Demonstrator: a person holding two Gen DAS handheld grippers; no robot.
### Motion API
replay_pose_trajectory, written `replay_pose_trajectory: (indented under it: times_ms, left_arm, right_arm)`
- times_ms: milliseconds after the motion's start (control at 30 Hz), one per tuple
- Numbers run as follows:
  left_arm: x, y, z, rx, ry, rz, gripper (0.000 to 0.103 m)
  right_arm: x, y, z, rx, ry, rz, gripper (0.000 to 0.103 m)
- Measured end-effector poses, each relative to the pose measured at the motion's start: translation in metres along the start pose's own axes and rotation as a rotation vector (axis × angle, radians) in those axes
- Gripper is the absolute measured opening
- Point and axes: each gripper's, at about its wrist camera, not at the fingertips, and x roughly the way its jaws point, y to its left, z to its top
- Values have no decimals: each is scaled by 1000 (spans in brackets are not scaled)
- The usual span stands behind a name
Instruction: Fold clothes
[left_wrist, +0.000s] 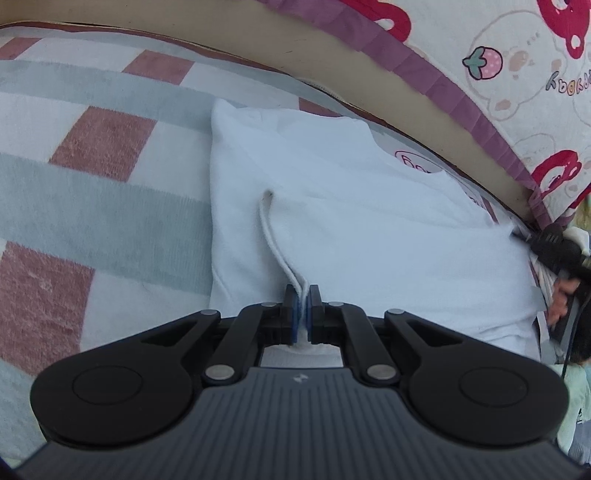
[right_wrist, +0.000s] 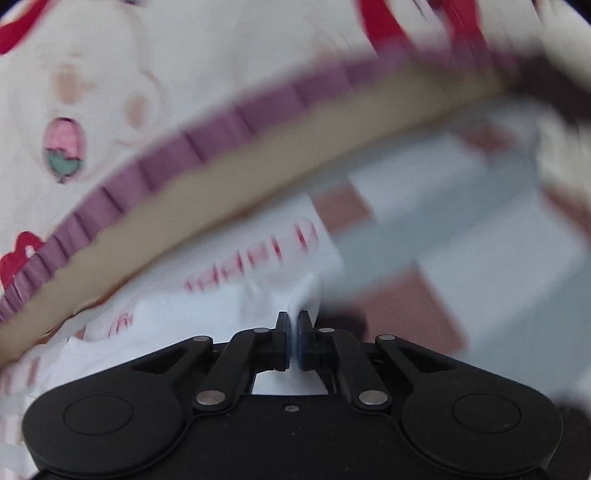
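- Left gripper (left_wrist: 303, 306): blue-padded fingers (left_wrist: 293, 314) pressed together, clamped on the two strands of a white drawstring cord (left_wrist: 275, 243) and a pinch of white cloth under it.
- Cord running from the fingers up to a small hole in the white cotton garment (left_wrist: 351, 221), which lies folded and flat.
- Pink printed patch with lettering (left_wrist: 415, 164) peeking from under the garment's upper layer, on the side towards the bed's far edge.
- Right gripper (right_wrist: 294, 325): black fingers (right_wrist: 282, 332) closed tight on a raised fold of the same white garment (right_wrist: 221, 314); view blurred, red lettering on the cloth unreadable.
- Part of the right gripper and a hand (left_wrist: 561, 295) seen at the garment's right edge in the left wrist view.
- Garment resting on a fleece blanket checked in white, grey-green and dusty red (left_wrist: 110, 184), spread over the bed, near its far edge.
- Beyond that edge, a tan band (left_wrist: 332, 66), then a white cartoon-print cover with purple frilled trim (left_wrist: 517, 74) showing strawberries and red shapes.
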Motion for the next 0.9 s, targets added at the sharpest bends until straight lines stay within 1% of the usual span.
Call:
replay_pose_trajectory:
  times_ms: [100,133,200,300,333,367,400,433,467,500,533,567,667,700,733,767,900]
  left_arm:
    - [3,-1,2,4,1,-9,4]
    - [4,-1,1,9,0,-7,4]
    - [4,-2,1,17,-2,-3,4]
    - [5,1,1,-2,-4,-12,4]
    - [5,2,1,-4,-7,-16,4]
    - [5,2,1,-2,-13,-20,5]
    - [5,3,2,4,-19,-23,5]
    - [6,4,2,6,-24,-25,5]
    - [6,5,3,2,-26,-29,5]
    - [6,6,4,-2,-29,-33,5]
    - [7,7,5,-5,-32,-36,5]
    - [7,7,5,-6,-37,-33,4]
    - [0,1,6,20,-93,15,3]
    - [-4,-2,7,38,-119,48,3]
    - [-7,-5,8,56,-145,92,0]
    - [-10,-5,10,64,-156,119,0]
    - [-15,10,15,54,-151,168,0]
  right_arm:
    - [1,9,10,-94,-47,-25,4]
    - [3,12,12,-128,-44,-40,4]
    - [8,18,11,-194,-7,-97,4]
    - [12,19,8,-210,14,-208,6]
    - [9,17,8,-191,-2,-242,13]
    - [2,14,6,-156,-19,-247,19]
    - [-6,10,5,-105,-31,-228,22]
    - [-15,7,1,-63,-39,-196,28]
    - [-23,7,-6,-40,-40,-145,32]
    - [-32,6,-12,-16,-41,-94,34]
    - [-38,7,-21,-23,-35,-64,38]
    - [-42,11,-34,-83,-17,-69,40]
    - [-52,24,-70,-263,36,-83,40]
    - [-56,28,-82,-323,54,-88,40]
    - [-60,32,-92,-374,59,-92,39]
    - [-64,35,-97,-408,50,-95,39]
    - [-70,43,-104,-528,65,-123,39]
